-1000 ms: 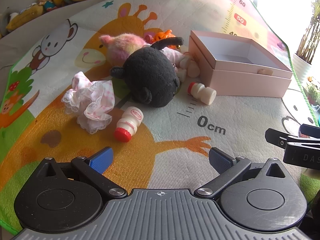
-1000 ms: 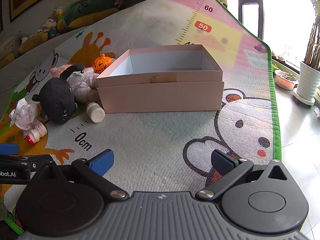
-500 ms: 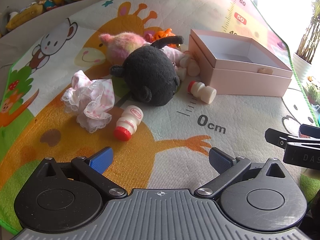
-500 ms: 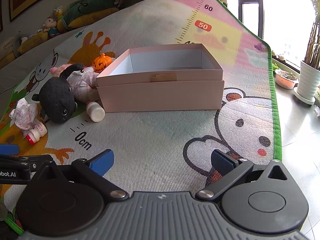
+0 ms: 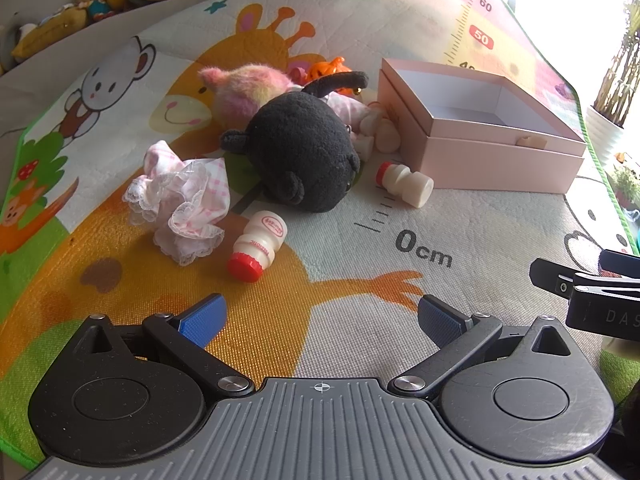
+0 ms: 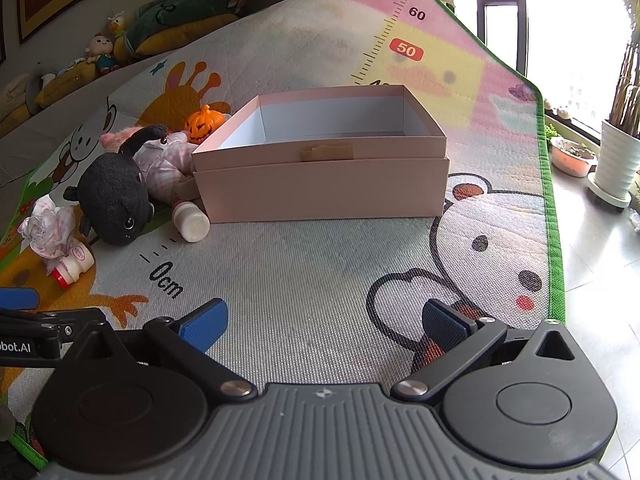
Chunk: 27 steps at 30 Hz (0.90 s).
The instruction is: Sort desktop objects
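An open pink box (image 5: 480,136) (image 6: 324,168) stands on the play mat, nothing visible inside. Left of it lie a black plush (image 5: 304,152) (image 6: 114,196), a pink fuzzy plush (image 5: 248,88), a doll in pink check (image 6: 164,164), an orange pumpkin (image 6: 204,124), a frilly pink cloth (image 5: 184,200) and two small red-capped bottles (image 5: 258,246) (image 5: 406,182). My left gripper (image 5: 320,316) is open and empty, hovering short of the nearer bottle. My right gripper (image 6: 324,320) is open and empty, in front of the box.
The mat's green edge (image 6: 554,208) runs along the right, with tiled floor and plant pots (image 6: 616,160) beyond. Soft toys and cushions (image 6: 180,24) line the back wall. The right gripper's side shows at the left wrist view's right edge (image 5: 592,296).
The left gripper has crept slightly forward toward the toys. The right gripper has barely moved. Both stay open and empty.
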Each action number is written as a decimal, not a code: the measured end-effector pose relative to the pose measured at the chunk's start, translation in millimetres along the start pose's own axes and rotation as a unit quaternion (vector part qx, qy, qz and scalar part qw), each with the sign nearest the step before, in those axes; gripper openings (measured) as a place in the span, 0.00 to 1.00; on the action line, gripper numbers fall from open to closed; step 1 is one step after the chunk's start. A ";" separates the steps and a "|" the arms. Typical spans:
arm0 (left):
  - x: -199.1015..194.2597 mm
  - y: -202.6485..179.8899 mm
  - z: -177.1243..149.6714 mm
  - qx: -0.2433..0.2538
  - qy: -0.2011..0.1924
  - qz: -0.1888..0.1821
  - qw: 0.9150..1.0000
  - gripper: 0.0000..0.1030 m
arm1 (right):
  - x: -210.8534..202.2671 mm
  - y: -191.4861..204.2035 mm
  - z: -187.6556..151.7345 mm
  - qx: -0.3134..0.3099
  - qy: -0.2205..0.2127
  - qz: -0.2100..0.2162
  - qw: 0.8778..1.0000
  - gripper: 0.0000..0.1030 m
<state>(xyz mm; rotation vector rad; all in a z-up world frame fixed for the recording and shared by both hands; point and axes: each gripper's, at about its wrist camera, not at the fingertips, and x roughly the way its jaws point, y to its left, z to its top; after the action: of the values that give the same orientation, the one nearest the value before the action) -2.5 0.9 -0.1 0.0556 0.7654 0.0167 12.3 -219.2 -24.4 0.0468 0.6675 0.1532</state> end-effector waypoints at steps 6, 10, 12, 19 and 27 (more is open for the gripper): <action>-0.7 0.8 -0.2 -0.002 0.001 -0.001 1.000 1.00 | 0.5 0.1 0.0 -0.001 0.000 0.001 1.000 1.00; -0.4 1.7 0.2 -0.004 0.002 -0.002 1.000 1.00 | -0.2 0.4 0.1 -0.001 -0.002 -0.001 1.000 1.00; -0.4 2.0 0.4 -0.005 0.002 -0.002 1.000 1.00 | -0.6 0.6 0.3 -0.002 -0.002 -0.001 1.000 1.00; -0.5 1.8 1.2 -0.005 0.001 -0.003 1.000 1.00 | -0.9 0.4 0.2 -0.001 -0.003 0.000 1.000 1.00; -0.5 2.1 1.9 -0.006 -0.001 -0.004 1.000 1.00 | -0.9 0.5 0.4 -0.002 -0.003 0.000 1.000 1.00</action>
<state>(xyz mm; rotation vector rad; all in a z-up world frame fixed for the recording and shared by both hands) -1.6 2.9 1.7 0.0420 0.7633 0.0141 11.7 -218.9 -23.5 0.0439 0.6613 0.1539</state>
